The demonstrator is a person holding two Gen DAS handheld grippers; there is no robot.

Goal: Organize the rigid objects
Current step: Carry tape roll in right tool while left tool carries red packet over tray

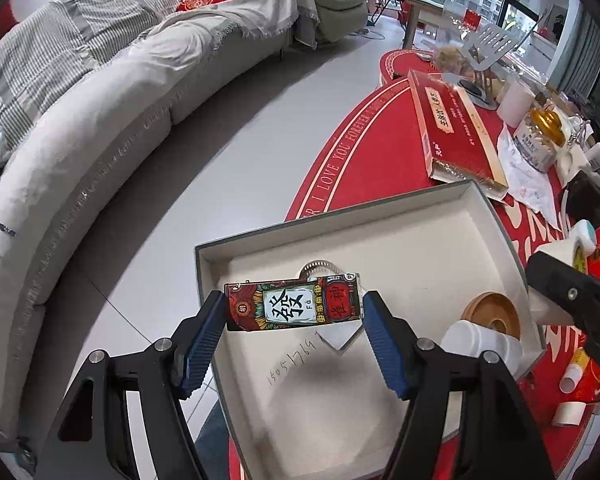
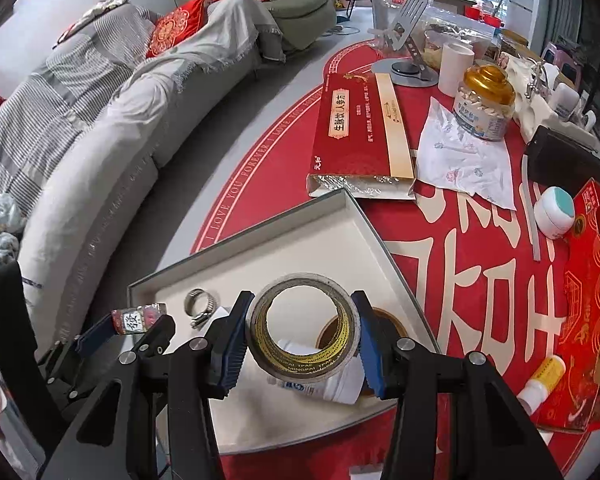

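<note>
The left gripper (image 1: pixel 294 312) clamped a decorated card box (image 1: pixel 292 304) end to end, hanging over the open tray (image 1: pixel 496 216) on the bench (image 2: pixel 460 280). The right gripper (image 2: pixel 302 328) pinched a roll of tape (image 2: pixel 302 320) above a white bottle (image 2: pixel 328 384) and wooden ring (image 1: pixel 490 312) lying below it. Released there, the roll might land on the bottle and bounce out; the grippers, close together, might also collide.

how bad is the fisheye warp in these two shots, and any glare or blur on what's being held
Left wrist view: strong barrel warp, the sofa bows into an arc and the corners go black; the printed box in the left gripper is sharp, no glare. Right wrist view: same warp, the tray rim bends; the tape roll in the right gripper is crisp; windows are bright.
</note>
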